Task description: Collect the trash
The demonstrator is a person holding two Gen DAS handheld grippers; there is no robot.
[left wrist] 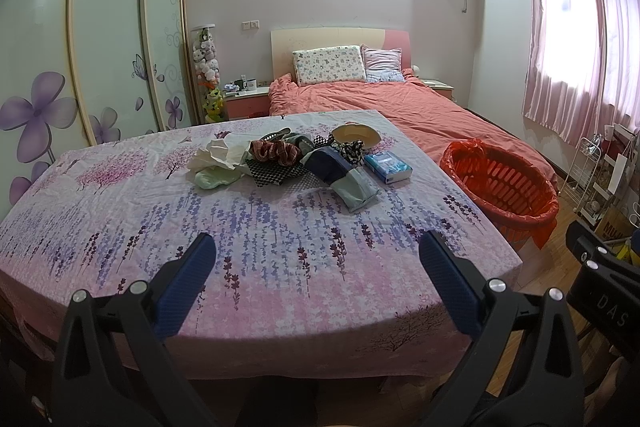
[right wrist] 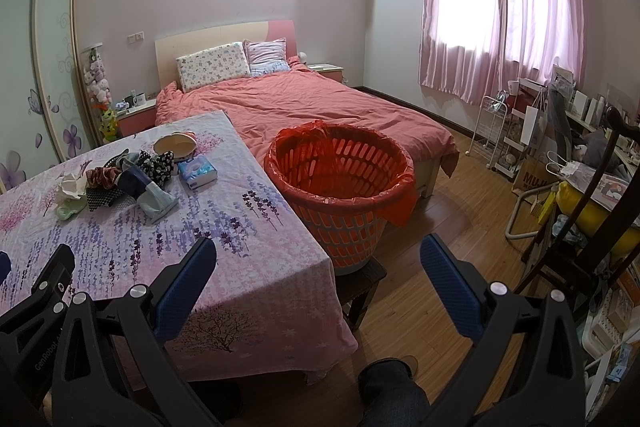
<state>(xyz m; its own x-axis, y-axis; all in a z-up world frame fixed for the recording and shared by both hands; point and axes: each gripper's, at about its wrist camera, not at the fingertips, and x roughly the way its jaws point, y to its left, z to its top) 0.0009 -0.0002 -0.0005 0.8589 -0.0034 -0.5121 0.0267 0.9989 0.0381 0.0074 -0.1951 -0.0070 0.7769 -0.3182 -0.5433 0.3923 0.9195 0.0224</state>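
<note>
A pile of trash (left wrist: 288,157) lies at the far middle of the flower-print table (left wrist: 120,219): crumpled white paper (left wrist: 218,153), checked and dotted cloths, a pale bowl (left wrist: 356,137), a blue tissue pack (left wrist: 387,167) and a pale green pouch (left wrist: 356,191). The same pile (right wrist: 128,183) shows at the left in the right wrist view. An orange basket (right wrist: 340,183) lined with a red bag stands on a dark stool right of the table; its rim (left wrist: 500,183) also shows in the left wrist view. My left gripper (left wrist: 318,255) hangs open over the table's near part. My right gripper (right wrist: 318,259) is open beside the table's right corner.
A bed with a salmon cover (right wrist: 312,107) lies behind the table and basket. A wardrobe with flower doors (left wrist: 100,47) fills the left wall. Racks, a chair and clutter (right wrist: 560,167) crowd the right side. Wooden floor (right wrist: 440,227) is bare right of the basket. A person's leg (right wrist: 392,387) is below.
</note>
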